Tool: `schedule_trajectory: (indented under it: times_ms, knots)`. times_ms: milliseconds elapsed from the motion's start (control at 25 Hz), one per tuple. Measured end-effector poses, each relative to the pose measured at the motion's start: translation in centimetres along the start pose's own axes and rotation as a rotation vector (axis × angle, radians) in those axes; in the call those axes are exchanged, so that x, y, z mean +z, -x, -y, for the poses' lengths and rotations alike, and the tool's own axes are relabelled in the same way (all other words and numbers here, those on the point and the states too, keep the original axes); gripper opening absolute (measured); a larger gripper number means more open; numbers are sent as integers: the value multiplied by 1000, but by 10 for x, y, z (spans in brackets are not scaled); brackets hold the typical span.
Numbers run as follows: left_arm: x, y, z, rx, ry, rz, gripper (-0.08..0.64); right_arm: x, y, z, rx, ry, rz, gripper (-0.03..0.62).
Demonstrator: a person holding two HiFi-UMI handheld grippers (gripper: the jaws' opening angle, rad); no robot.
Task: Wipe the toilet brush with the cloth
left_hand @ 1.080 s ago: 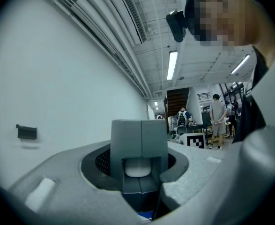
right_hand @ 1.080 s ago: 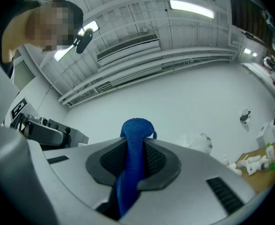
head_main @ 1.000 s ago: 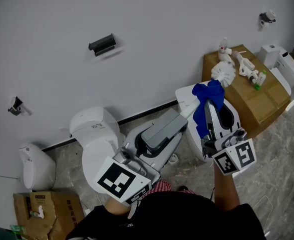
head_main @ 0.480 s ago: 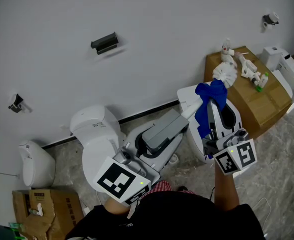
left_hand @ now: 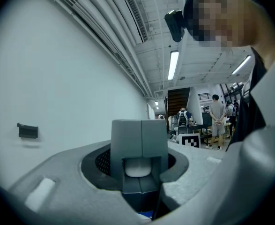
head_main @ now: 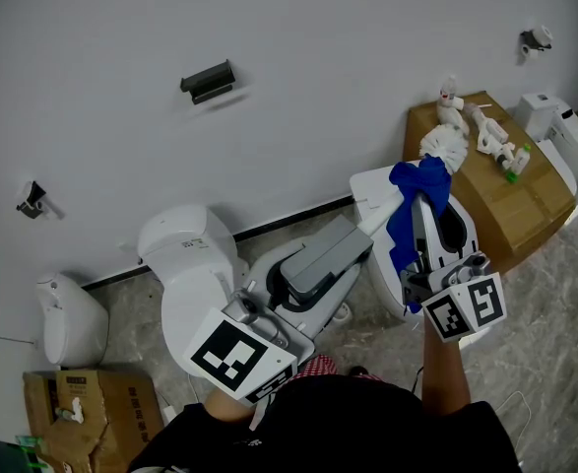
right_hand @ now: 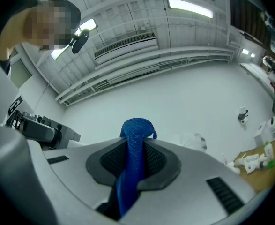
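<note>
- Right gripper (right_hand: 136,138): its jaws are clamped on a blue cloth (right_hand: 133,172). The cloth stands up between the pads and folds over their tips.
- In the head view the cloth drapes over the brush (head_main: 442,146) just below its white bristles and touches it.
- Left gripper (left_hand: 140,158): its jaws are closed on the brush's grey handle (left_hand: 140,139). It holds the brush out above the floor, bristle end away from the person.
- The step in hand looks like wiping the neck near the bristles. To do it well, hold the handle steady, wrap the cloth around the neck, and draw it along in one direction.
- Pinch the cloth firmly, because the loose fold could slide off.
- A cardboard box (head_main: 510,200) sits just beyond the bristles, so strokes should stop short of it.
</note>
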State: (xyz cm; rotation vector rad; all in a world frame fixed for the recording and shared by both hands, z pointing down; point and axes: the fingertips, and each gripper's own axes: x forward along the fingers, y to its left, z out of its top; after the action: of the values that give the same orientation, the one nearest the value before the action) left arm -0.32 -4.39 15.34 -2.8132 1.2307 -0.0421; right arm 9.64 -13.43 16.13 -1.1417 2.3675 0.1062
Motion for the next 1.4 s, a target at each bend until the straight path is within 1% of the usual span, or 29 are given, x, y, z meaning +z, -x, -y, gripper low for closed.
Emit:
schedule_trajectory:
  times_ms: [960, 1400]
  knots:
    - [6, 3, 5, -42, 5, 2, 163, 5, 1, 36, -92, 54, -14, 64]
    - [7, 2, 5, -42, 16, -1, 163, 5, -1, 47, -105, 69, -25, 64]
